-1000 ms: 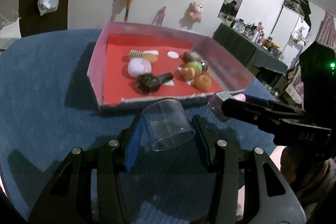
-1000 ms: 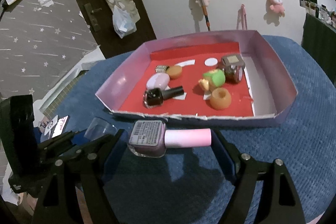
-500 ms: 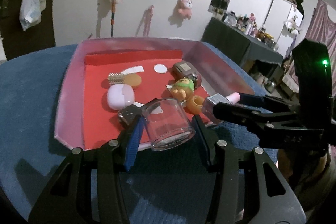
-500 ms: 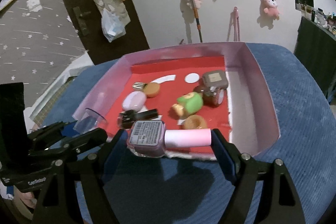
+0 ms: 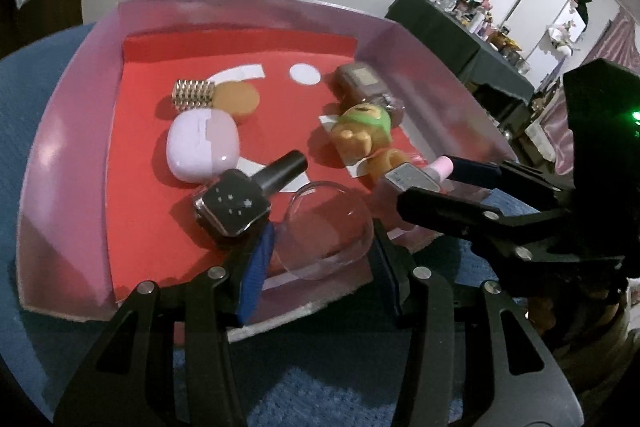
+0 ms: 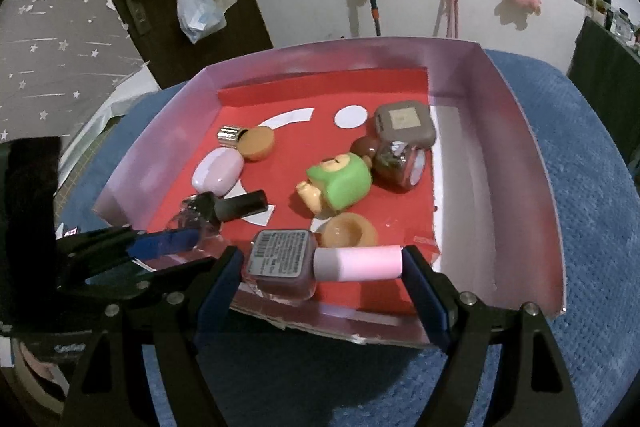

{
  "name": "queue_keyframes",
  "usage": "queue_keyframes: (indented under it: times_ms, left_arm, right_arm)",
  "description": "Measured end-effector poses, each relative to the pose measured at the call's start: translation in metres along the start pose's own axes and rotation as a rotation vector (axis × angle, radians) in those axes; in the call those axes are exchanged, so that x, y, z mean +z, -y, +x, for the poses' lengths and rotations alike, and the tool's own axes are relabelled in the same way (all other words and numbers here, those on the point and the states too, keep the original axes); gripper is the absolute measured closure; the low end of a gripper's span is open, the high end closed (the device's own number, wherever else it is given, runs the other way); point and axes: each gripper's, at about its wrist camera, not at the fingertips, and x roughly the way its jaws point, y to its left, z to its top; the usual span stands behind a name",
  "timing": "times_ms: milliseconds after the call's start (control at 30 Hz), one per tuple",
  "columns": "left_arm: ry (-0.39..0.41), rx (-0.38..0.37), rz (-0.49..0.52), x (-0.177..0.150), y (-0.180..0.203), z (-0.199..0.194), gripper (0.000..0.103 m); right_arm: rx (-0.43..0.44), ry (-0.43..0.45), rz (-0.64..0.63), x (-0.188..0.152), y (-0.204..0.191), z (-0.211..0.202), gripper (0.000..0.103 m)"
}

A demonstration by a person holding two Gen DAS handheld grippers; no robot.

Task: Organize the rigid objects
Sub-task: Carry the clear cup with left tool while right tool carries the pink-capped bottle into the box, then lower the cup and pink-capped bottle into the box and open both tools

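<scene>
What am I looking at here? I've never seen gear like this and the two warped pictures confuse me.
There is no robot: a person carries a two-fingered tool in each hand, with a wide-angle camera on each looking along its fingers. One picture is from the left tool, which grips a clear plastic cup. The other is from the right tool, which holds a nail polish bottle with a pink cap end to end. Both hover over the near edge of a pink tray on a blue cloth, which holds a green toy figure and a lilac case.
</scene>
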Motion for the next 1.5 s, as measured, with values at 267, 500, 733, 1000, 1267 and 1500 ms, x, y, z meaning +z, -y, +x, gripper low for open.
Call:
queue_keyframes:
  times_ms: [267, 500, 733, 1000, 1267, 1500]
  left_arm:
    - [0.009, 0.028, -0.030, -0.001, -0.011, 0.003, 0.058]
    - [0.039, 0.077, -0.059, 0.000, -0.019, -0.001, 0.058]
    - [0.062, 0.106, -0.068, 0.002, -0.024, -0.002, 0.058]
    - [0.062, 0.109, -0.070, 0.003, -0.023, -0.003, 0.058]
    - [0.063, 0.107, -0.073, 0.003, -0.024, -0.003, 0.058]
    - [0.070, 0.135, -0.073, 0.005, -0.023, -0.004, 0.057]
  right_arm:
    - [-0.016, -0.045, -0.006, -0.001, 0.000, 0.016, 0.021]
    - [-0.040, -0.015, 0.010, 0.000, 0.004, 0.020, 0.021]
    - [-0.069, 0.017, 0.026, 0.002, 0.010, 0.027, 0.021]
    - [-0.075, 0.013, 0.021, 0.005, 0.007, 0.031, 0.021]
    - [-0.074, 0.018, 0.021, 0.005, 0.007, 0.031, 0.021]
    - [-0.075, 0.026, 0.018, 0.004, 0.006, 0.030, 0.021]
